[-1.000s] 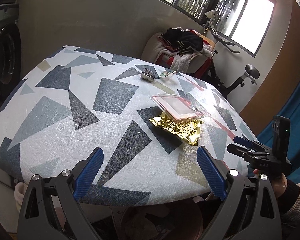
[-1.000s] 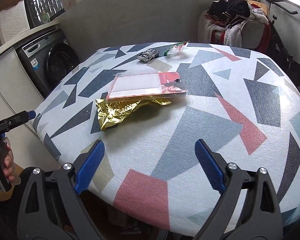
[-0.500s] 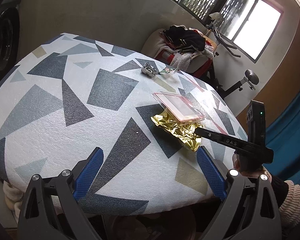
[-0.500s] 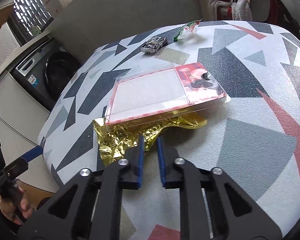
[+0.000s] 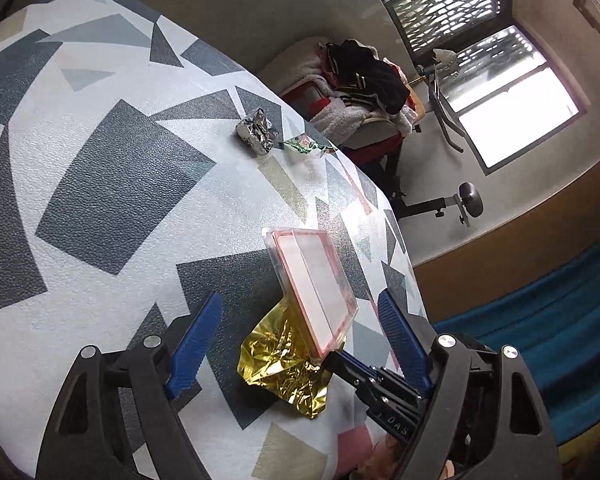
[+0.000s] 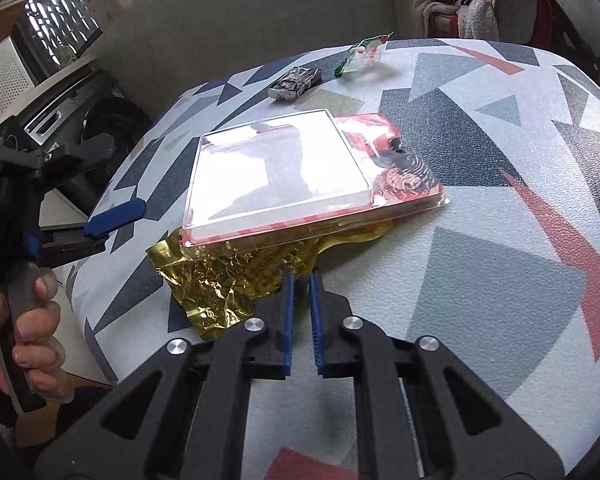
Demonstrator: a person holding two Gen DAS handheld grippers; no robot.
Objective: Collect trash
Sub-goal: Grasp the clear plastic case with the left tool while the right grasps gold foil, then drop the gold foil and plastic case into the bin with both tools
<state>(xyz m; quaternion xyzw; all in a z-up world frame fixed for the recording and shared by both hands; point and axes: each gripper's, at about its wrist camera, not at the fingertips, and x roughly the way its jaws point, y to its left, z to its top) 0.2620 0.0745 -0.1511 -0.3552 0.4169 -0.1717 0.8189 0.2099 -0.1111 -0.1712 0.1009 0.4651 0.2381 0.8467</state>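
Fingers of our left gripper (image 5: 300,344) in the L wrist view stand wide and are closing; gold foil wrapper (image 5: 284,368) and near end of clear plastic pack (image 5: 316,284) lie between the blue pads, neither pad touching them. Pack's long axis runs away from us, up the frame, its near end lying on the foil. R gripper's black fingers (image 5: 360,372) come in from lower right, tips at the foil's edge just beside the pack's near corner. Worktop (image 5: 100,160) has a pebbled cover w/ grey, dark and pink triangles. Further off: crumpled silver wrapper (image 5: 256,132), green-white wrapper (image 5: 308,146) just beside it.

R wrist view: our right gripper (image 6: 302,276) is nearly shut, tips pinching the foil wrapper's (image 6: 220,280) crinkled near edge. Pack (image 6: 284,172), flat, rectangular, glossy w/ red-pink card inside, lies across the frame, long axis left-right, partly over the foil. L gripper (image 6: 100,188) sits at left, a hand (image 6: 32,332) on its handle. Silver wrapper (image 6: 296,82) and green one (image 6: 360,54) lie beyond, near the worktop's far edge.
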